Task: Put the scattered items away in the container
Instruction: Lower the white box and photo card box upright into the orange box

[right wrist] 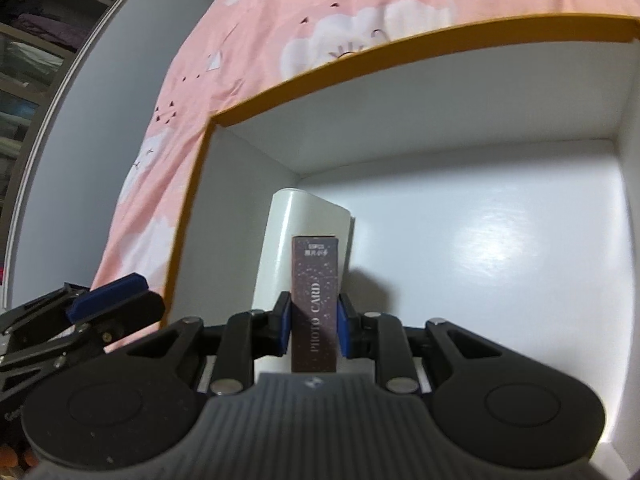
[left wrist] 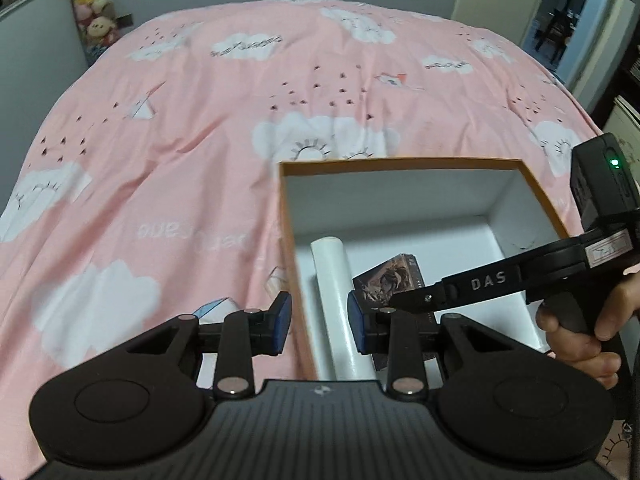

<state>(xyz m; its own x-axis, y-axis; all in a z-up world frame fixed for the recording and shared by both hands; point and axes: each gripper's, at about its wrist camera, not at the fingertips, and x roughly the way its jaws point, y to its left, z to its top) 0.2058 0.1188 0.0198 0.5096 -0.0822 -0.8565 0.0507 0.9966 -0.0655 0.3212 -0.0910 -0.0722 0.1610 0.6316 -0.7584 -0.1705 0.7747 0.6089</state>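
An orange-rimmed box [left wrist: 400, 162] with white inside walls [right wrist: 440, 92] sits on the pink bed. A white cylinder [left wrist: 332, 268] lies inside it along the left wall, also seen in the right wrist view [right wrist: 280, 240]. My right gripper [right wrist: 314, 326] is shut on a dark photo card box [right wrist: 314, 300] and holds it inside the container, beside the cylinder. The card box also shows in the left wrist view [left wrist: 386, 280]. My left gripper [left wrist: 320, 326] is open and empty, straddling the box's left wall near its front corner.
A pink cloud-print duvet [left wrist: 200, 140] covers the bed. Plush toys [left wrist: 96, 12] hang at the far left wall. A doorway [left wrist: 560, 12] is at the far right. Shelves [right wrist: 28, 60] stand left of the bed.
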